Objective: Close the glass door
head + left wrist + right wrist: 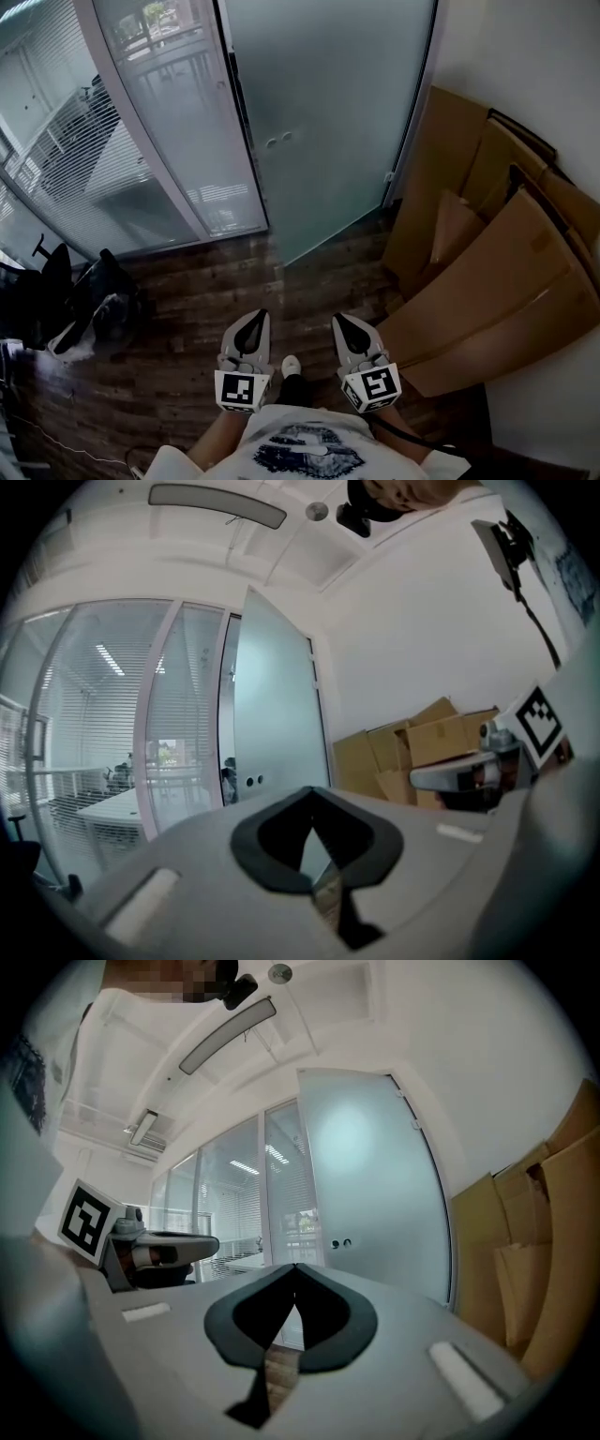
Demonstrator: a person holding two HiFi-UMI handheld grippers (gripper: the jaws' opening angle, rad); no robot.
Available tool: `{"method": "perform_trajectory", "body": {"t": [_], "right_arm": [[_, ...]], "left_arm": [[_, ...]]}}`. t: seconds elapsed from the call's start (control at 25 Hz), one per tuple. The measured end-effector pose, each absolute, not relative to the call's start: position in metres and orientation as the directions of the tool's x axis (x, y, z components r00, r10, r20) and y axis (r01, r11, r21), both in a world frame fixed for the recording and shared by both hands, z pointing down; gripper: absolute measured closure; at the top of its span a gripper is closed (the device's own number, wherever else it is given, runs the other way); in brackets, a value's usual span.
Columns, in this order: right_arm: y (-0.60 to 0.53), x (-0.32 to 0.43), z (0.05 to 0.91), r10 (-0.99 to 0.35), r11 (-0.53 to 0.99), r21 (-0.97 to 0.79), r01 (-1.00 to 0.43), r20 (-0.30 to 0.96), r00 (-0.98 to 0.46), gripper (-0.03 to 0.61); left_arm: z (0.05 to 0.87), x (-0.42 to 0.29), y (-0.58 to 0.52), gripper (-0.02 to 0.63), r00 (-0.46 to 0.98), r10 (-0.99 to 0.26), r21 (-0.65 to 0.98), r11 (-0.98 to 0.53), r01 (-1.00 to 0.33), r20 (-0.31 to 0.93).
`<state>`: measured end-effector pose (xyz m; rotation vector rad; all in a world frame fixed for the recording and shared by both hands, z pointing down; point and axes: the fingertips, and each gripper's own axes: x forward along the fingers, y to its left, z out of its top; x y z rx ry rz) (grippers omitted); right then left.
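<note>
Left gripper (255,321) and right gripper (344,324) side by side, level, above the wooden floor (187,309). Both jaws closed tip to tip, empty, touching nothing. Frosted glass door (328,112) ahead, well apart, apparently standing ajar.

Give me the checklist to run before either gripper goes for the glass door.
1. Glass door shut: not ok, it stands ajar.
2. Left gripper empty, jaws together: ok.
3. Right gripper empty, jaws together: ok.
4. Contact with the door: not ok, both grippers are apart from it, near the body.
5. Wooden floor between grippers and door free of obstacles: ok.
6. Cardboard boxes out of the door's swing: cannot tell.
</note>
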<state>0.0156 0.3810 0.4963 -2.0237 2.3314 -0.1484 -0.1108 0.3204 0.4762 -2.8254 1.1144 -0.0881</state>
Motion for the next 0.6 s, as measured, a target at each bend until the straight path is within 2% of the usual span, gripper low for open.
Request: {"method": "perform_trajectory", "body": {"t": [0.6], "right_arm": [[0.241,-0.008,0.499,-0.985,0.152,-0.098,-0.984,0.069,-0.159,0.571]], "left_arm": [[0.487,-0.145,0.175,0.612,0.688,-0.724,-0.092,-0.689,-0.719,0.05]]}}
